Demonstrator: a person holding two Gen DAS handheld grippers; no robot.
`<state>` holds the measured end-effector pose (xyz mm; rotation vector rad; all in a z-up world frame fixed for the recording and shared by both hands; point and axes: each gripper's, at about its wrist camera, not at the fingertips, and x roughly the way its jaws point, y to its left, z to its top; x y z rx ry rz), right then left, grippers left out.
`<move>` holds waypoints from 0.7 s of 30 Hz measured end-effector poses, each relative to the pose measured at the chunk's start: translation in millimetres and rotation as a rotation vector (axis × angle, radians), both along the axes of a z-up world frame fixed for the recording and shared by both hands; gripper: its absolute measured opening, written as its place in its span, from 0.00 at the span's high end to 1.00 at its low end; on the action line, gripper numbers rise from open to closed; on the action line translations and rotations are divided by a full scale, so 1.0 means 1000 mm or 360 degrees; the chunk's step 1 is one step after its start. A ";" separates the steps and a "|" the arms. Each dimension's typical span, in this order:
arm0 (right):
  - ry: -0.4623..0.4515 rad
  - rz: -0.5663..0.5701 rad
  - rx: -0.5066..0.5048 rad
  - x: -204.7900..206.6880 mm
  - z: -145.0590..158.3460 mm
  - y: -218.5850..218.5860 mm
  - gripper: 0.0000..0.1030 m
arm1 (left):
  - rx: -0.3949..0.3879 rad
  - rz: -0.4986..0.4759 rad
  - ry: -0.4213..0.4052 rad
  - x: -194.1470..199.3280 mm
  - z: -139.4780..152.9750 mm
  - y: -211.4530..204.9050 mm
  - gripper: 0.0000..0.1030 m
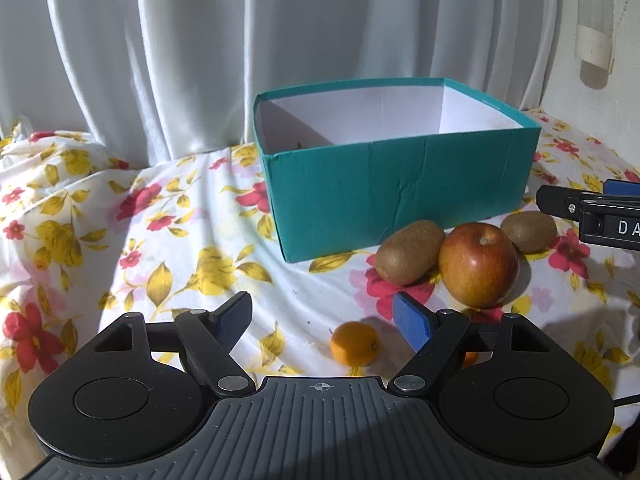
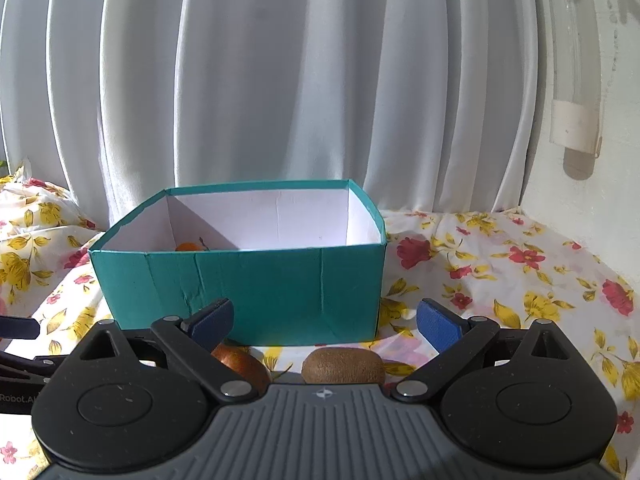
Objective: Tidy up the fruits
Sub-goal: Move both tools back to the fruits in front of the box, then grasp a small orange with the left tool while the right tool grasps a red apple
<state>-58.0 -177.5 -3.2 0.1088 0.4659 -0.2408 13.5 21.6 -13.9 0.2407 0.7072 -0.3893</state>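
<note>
A teal box point(image 1: 396, 196) with a white inside stands on the flowered cloth. In front of it lie a kiwi point(image 1: 408, 257), a red apple point(image 1: 478, 264) and a second kiwi point(image 1: 528, 232). A small orange point(image 1: 354, 343) lies between the fingers of my left gripper point(image 1: 326, 320), which is open and empty. My right gripper point(image 2: 324, 326) is open and empty, just above a kiwi point(image 2: 343, 366) and the apple point(image 2: 240, 364), facing the box point(image 2: 248, 292). An orange fruit point(image 2: 190, 246) lies inside the box at its left. The right gripper's tip shows in the left wrist view point(image 1: 592, 216).
The flowered cloth point(image 1: 140, 220) covers the whole surface and bunches up at the left. A white curtain point(image 1: 240, 40) hangs behind the box. A white wall with a fixture point(image 2: 576, 128) is at the right. Another bit of orange point(image 1: 470, 358) peeks behind my left gripper's right finger.
</note>
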 end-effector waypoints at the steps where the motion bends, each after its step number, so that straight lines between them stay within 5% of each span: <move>1: 0.0031 0.0014 0.0030 0.000 -0.004 -0.001 0.05 | 0.0006 -0.0001 0.0006 -0.001 -0.002 0.000 0.21; 7: 0.0115 0.0056 0.0130 -0.003 -0.016 0.005 0.05 | 0.0049 -0.0029 0.0060 -0.004 -0.021 -0.003 0.27; 13: 0.0163 0.0118 -0.0103 -0.003 -0.023 0.026 0.05 | 0.0082 -0.0054 0.0070 -0.005 -0.029 -0.009 0.31; 21: 0.0223 0.0208 -0.0099 0.012 -0.030 0.036 0.11 | 0.0093 -0.0095 0.0094 -0.001 -0.036 -0.017 0.37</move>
